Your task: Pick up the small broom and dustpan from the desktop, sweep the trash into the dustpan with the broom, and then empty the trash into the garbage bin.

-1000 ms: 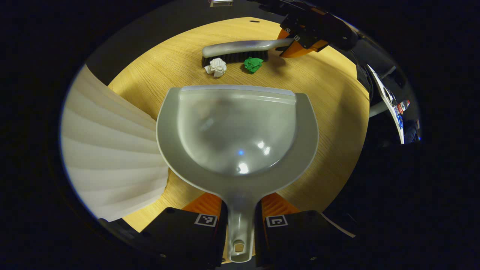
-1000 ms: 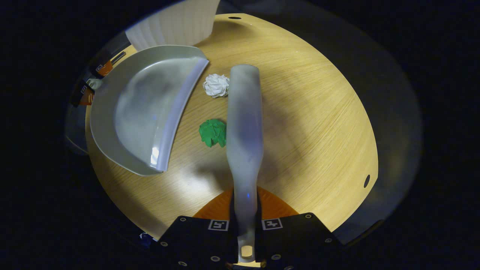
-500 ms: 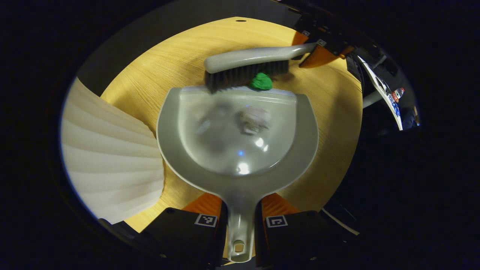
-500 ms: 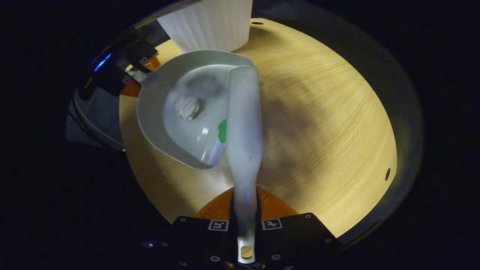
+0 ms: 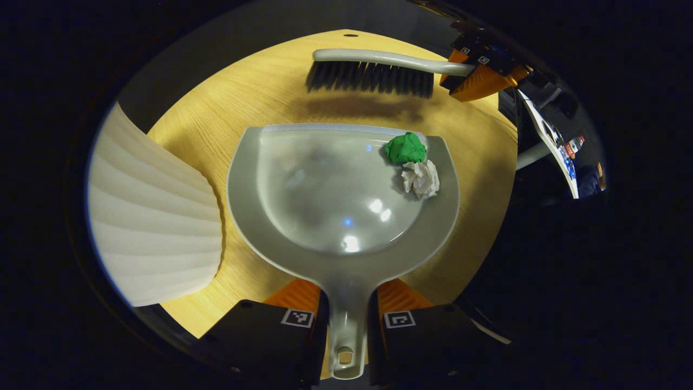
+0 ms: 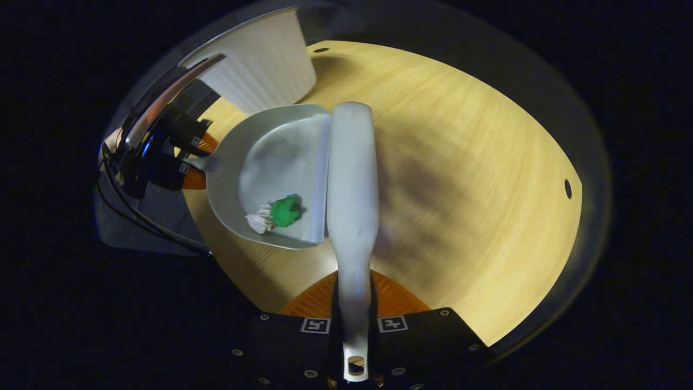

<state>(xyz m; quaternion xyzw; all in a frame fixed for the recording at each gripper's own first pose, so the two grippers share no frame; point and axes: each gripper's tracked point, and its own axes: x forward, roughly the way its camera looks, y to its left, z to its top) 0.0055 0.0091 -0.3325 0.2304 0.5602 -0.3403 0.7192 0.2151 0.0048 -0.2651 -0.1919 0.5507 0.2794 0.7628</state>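
Round wooden tabletop (image 5: 227,103), small hole (image 6: 567,188) nr its edge; dark floor around.

White bin (image 5: 157,216) just beside dustpan (image 5: 335,195)

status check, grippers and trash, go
Left gripper shut on dustpan handle, right gripper shut on broom. Green wad and white wad in pan. Bin beside, path open.
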